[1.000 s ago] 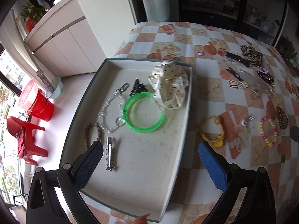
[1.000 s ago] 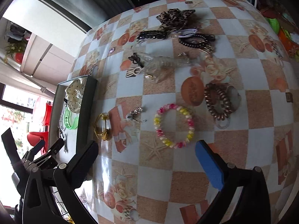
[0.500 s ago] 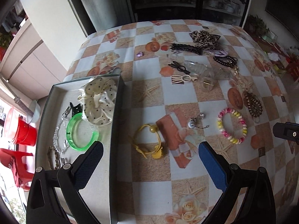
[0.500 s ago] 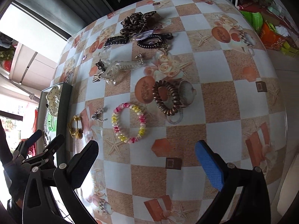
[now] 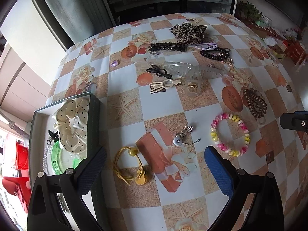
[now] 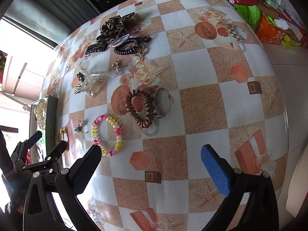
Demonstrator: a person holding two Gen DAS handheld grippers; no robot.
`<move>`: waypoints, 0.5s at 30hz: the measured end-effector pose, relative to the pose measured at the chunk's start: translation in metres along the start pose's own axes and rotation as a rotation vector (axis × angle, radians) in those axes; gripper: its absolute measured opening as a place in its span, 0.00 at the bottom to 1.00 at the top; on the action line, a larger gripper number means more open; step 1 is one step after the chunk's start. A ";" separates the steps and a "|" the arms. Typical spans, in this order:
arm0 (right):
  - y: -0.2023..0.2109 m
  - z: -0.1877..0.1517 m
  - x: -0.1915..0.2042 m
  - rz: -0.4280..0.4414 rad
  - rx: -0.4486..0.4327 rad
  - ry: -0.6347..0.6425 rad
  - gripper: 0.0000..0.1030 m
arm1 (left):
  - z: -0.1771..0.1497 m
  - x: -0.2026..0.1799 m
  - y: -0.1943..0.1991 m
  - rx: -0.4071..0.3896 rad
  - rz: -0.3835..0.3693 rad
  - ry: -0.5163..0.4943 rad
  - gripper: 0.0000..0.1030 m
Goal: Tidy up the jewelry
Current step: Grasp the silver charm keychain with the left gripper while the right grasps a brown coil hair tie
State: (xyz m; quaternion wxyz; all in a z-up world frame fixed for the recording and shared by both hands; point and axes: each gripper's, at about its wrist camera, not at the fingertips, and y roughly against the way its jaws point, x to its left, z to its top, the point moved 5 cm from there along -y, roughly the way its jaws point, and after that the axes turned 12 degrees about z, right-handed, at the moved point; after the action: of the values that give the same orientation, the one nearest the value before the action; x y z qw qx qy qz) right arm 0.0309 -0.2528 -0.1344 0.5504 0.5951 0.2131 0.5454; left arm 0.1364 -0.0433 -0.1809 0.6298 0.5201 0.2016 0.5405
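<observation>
Left wrist view: left gripper [image 5: 154,158], jaws apart and empty, hangs above the yellow hair tie [image 5: 130,165], just beside the tray [image 5: 93,119], probably the next pick. Right gripper [image 6: 151,165], jaws also apart and empty, hovers near the pink-and-yellow bracelet [image 6: 107,134], farther from the tray.

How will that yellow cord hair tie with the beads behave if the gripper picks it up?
The yellow cord hair tie with beads will probably go floppy, since its thin loops lie loose and uneven on the checked tablecloth. It looks light. The round bead might make it dangle lopsided if it's pinched by one strand.
</observation>
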 end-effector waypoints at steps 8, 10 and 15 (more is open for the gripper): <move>-0.014 0.015 -0.001 -0.024 0.003 0.014 1.00 | 0.009 -0.014 -0.015 0.010 -0.004 -0.046 0.89; -0.019 0.017 0.000 -0.028 0.007 0.021 1.00 | 0.010 -0.017 -0.018 0.009 -0.012 -0.052 0.89; -0.032 0.024 0.004 -0.044 0.016 0.041 0.98 | 0.012 -0.029 -0.028 0.027 -0.030 -0.082 0.78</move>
State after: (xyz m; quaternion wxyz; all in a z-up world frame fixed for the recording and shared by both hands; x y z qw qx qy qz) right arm 0.0648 -0.2493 -0.1565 0.5529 0.5834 0.2416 0.5436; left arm 0.1496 -0.0706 -0.2102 0.6385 0.5471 0.1908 0.5066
